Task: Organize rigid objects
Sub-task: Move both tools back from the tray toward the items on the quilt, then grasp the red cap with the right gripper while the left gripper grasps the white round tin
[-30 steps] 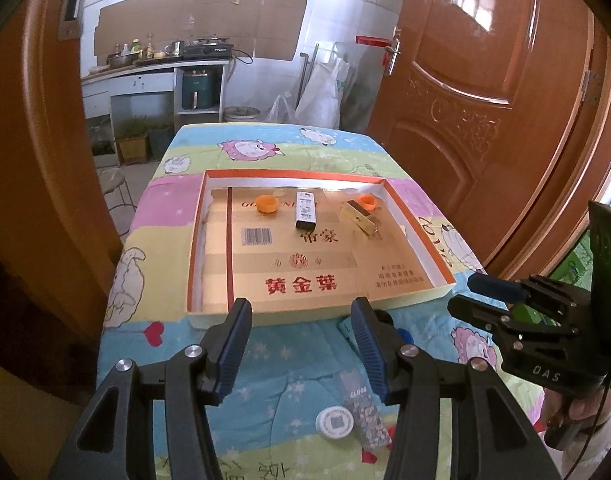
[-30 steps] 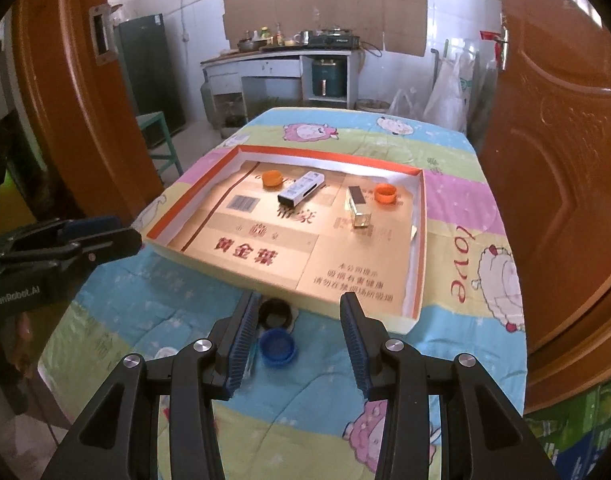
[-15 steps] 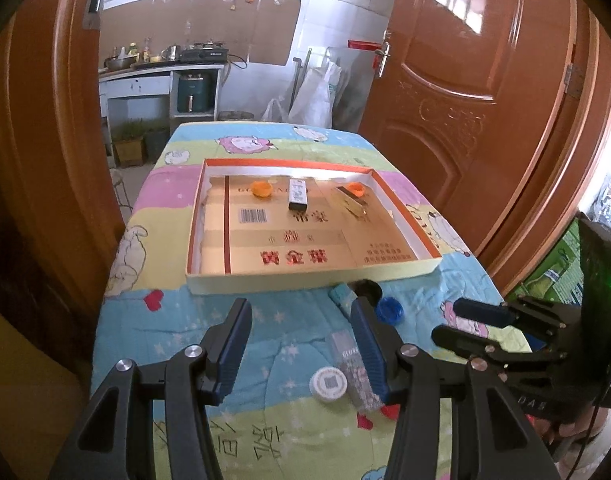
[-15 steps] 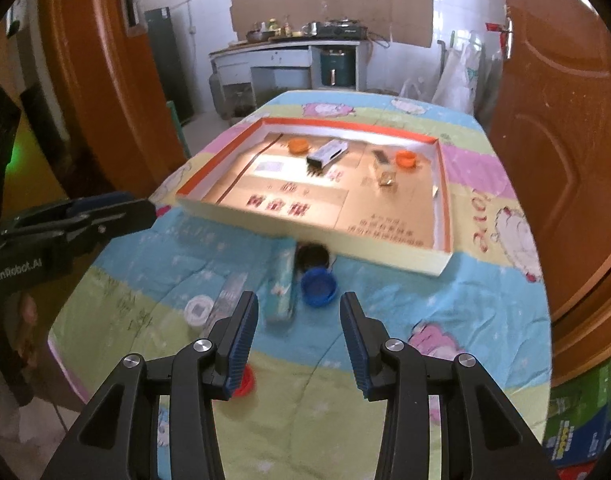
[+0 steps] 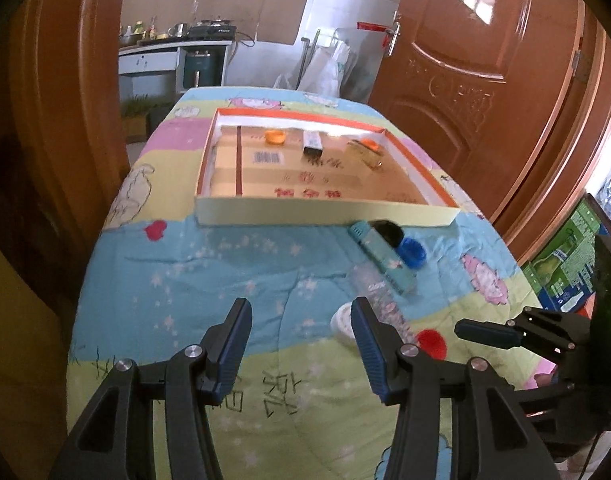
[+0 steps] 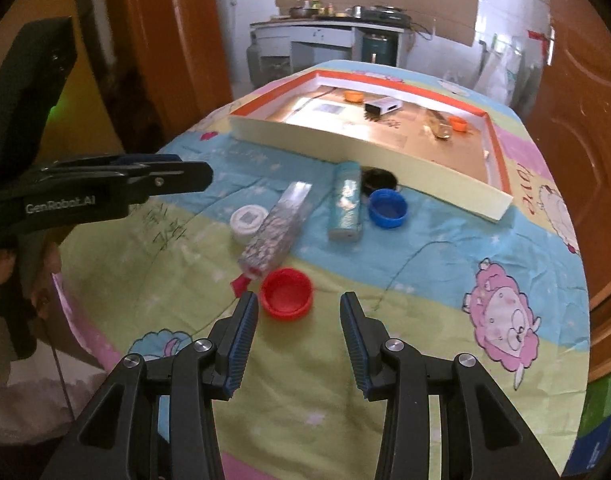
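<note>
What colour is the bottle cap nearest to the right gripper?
Red. The cap lies open side up, shown best in the right wrist view.

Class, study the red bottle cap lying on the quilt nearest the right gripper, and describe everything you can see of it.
The red bottle cap is a round, shallow plastic-looking cap lying open side up, its hollow inside showing. It rests on the green band of the cartoon quilt, outside the cardboard tray. It lies just ahead of the open right gripper, nearer its left finger, untouched. The end of the patterned silver box sits right beside it; contact is unclear.
</note>
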`<state>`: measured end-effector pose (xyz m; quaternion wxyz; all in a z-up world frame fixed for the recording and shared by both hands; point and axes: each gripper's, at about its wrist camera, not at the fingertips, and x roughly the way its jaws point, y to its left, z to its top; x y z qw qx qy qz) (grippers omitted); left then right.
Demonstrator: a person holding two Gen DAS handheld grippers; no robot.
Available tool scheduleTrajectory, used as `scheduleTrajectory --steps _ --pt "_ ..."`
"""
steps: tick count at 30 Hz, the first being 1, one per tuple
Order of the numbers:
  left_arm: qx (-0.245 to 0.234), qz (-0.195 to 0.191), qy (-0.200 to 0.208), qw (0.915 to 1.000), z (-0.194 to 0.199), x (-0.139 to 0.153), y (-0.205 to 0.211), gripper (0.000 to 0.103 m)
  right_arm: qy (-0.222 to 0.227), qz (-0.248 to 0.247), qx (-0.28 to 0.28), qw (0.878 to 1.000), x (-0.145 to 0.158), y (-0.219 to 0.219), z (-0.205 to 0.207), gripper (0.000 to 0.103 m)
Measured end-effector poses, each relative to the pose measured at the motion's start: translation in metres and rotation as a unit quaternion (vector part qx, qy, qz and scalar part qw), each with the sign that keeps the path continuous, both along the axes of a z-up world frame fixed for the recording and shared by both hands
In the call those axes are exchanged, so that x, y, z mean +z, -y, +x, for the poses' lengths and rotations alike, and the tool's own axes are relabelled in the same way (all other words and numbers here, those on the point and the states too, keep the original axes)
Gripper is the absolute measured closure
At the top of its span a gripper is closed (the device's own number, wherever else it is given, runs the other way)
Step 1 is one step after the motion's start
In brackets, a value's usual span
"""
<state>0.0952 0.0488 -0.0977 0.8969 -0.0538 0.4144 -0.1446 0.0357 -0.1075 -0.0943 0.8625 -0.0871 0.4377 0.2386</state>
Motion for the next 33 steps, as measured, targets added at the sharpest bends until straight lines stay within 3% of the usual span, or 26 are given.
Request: scheduleTrajectory --steps 10,12,25,33 --pt "-0.007 0.008 -0.007 0.9999 -0.002 -0.013 -0.002 0.051 0.016 -0.034 0.017 0.999 -0.014 -0.015 0.006 0.059" --pt "-0.016 0.011 -0.008 0.9998 -0.002 -0.015 0.001 0.051 0.019 -0.035 0.015 0.999 -0.014 -0.016 0.007 0.073" --pt "-0.065 0.035 -0.017 0.9971 0.004 -0.028 0.031 0.051 0.017 -0.008 -0.024 1.0 -0.008 0.007 0.008 0.073" --pt "-0.072 0.071 0.0 0.9949 0.007 -0.031 0.045 0.052 0.011 0.004 -0.034 0.999 -0.011 0.013 0.008 0.073"
